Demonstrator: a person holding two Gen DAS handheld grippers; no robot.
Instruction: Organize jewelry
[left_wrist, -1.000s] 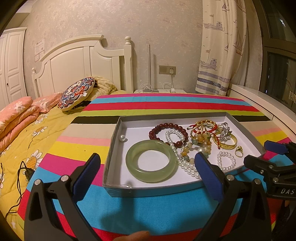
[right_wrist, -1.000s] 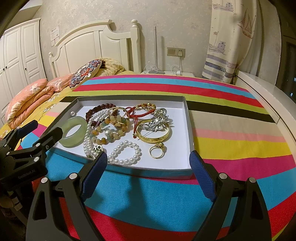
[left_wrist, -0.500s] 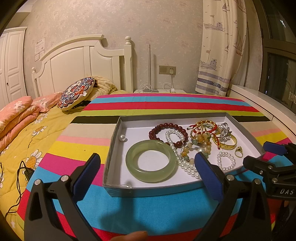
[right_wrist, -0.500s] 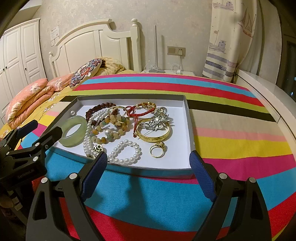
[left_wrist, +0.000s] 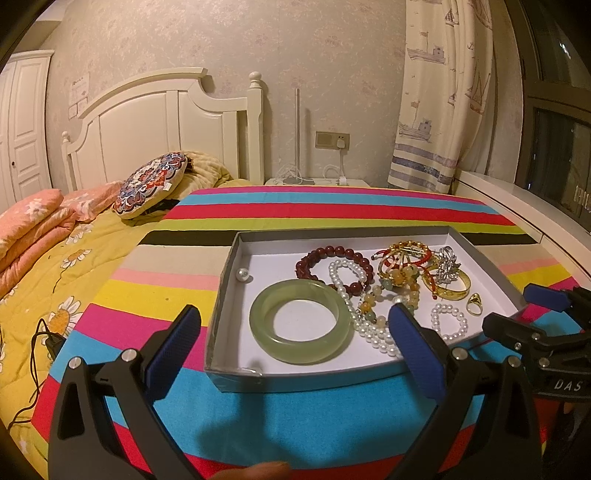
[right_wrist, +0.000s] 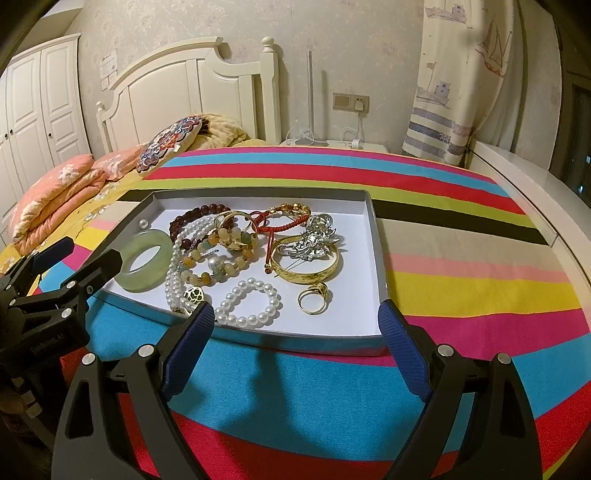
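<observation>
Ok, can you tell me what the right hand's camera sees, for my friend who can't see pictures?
A shallow grey box full of jewelry sits on a rainbow-striped cloth, with the right gripper open and empty just in front of it. Inside are a green jade bangle, a pearl bracelet, a gold ring and tangled bracelets. The left gripper waits at the box's left.

Tray (right_wrist: 373, 236) contents: one jade bangle (right_wrist: 146, 260), one gold bangle (right_wrist: 306, 269), one gold ring (right_wrist: 314, 302), one loose pearl (left_wrist: 242, 273), one silver brooch (right_wrist: 314, 240).
</observation>
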